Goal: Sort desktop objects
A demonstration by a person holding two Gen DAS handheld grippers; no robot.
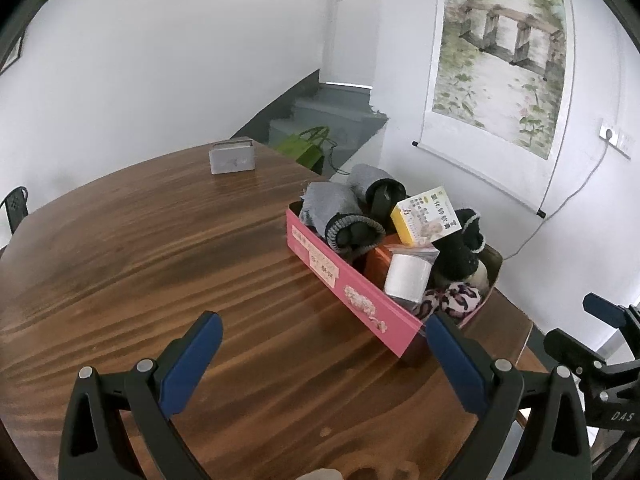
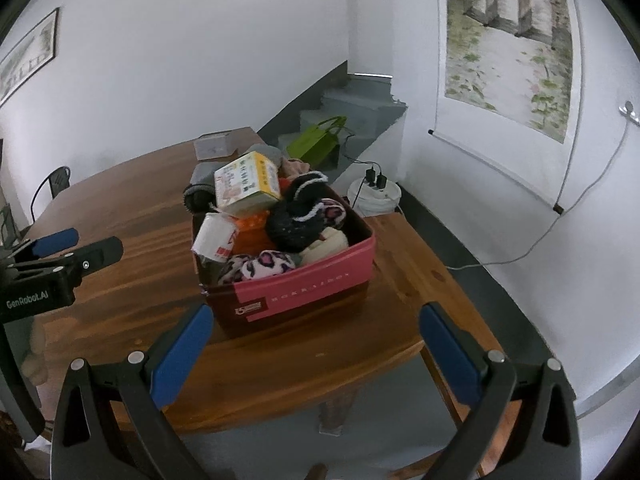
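1. On the wooden table (image 1: 160,248), near its right edge, stands the pink box (image 2: 304,280), heaped full.
2. In it: a yellow carton (image 2: 248,188) on top, a white roll (image 2: 214,238), black socks (image 2: 298,216), grey socks (image 1: 332,208) and a leopard-print sock (image 2: 264,264).
3. The left gripper (image 1: 324,356) hovers beside the box, jaws spread wide, holding nothing.
4. The right gripper (image 2: 316,344) faces the box's short end, jaws likewise released and empty.
5. A grey case (image 1: 232,157) sits at the far edge, well apart.
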